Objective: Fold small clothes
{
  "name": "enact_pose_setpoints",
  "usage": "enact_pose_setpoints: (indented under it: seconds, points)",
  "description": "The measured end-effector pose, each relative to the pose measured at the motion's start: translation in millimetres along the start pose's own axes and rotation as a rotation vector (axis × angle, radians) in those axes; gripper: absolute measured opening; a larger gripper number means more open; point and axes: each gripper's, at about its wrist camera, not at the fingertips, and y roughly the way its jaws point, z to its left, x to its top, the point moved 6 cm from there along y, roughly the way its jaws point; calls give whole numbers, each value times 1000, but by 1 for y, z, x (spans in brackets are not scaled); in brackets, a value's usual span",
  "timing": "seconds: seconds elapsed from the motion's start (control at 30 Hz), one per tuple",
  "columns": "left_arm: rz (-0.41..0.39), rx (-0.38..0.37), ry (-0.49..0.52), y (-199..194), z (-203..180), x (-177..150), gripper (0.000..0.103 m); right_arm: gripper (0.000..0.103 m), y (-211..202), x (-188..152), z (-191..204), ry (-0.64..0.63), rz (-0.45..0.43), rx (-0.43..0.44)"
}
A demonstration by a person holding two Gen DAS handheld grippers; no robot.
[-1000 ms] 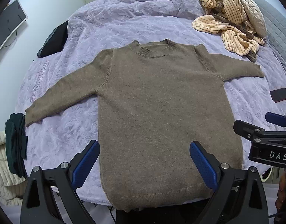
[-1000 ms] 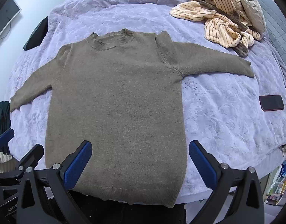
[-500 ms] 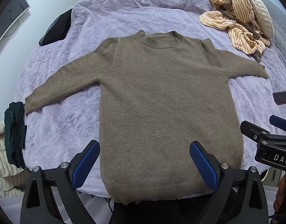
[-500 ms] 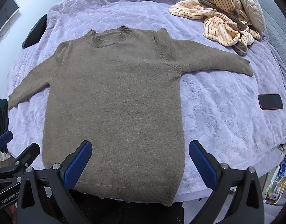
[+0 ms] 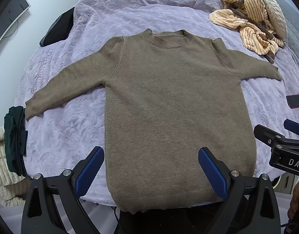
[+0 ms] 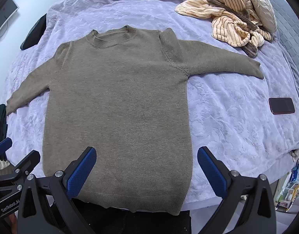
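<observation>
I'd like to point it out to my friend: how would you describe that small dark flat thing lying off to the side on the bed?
Start from the lilac bedspread with the brown sweater spread flat. Follow the sweater's sleeve toward the striped cream garment, then look nearer, by the bed's edge. The phone lies there alone: a small, hard, dark rectangle with a reddish rim, unlike the soft cloth around it.

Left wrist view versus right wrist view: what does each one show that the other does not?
Only the left wrist view shows the embroidered lettering on the bedspread and the cream quilted fabric beside the dark green clothes. Only the right wrist view shows the cluttered shelf items past the bed's right edge. Both show the brown sweater spread flat on the lavender bedspread, the striped garment, the phone, and both the left gripper and the right gripper with jaws open.
</observation>
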Motion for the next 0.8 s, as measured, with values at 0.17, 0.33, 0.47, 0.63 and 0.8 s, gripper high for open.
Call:
enact_pose_setpoints:
  seconds: [0.17,0.33,0.47,0.63,0.8]
  points:
    - [1,0,6,1,0,1,98,103,0,0,0,-1,1,0]
    - [6,-1,5,3,1,2,98,103,0,-2,0,-2,3,-2]
    - [4,-3,7,3,3,3,98,103,1,0,5,-5,5,-8]
    - [3,-4,6,2,5,4,98,103,-1,1,10,-9,4,-15]
    - [4,-2,5,1,6,4,98,103,-2,1,11,-11,6,-18]
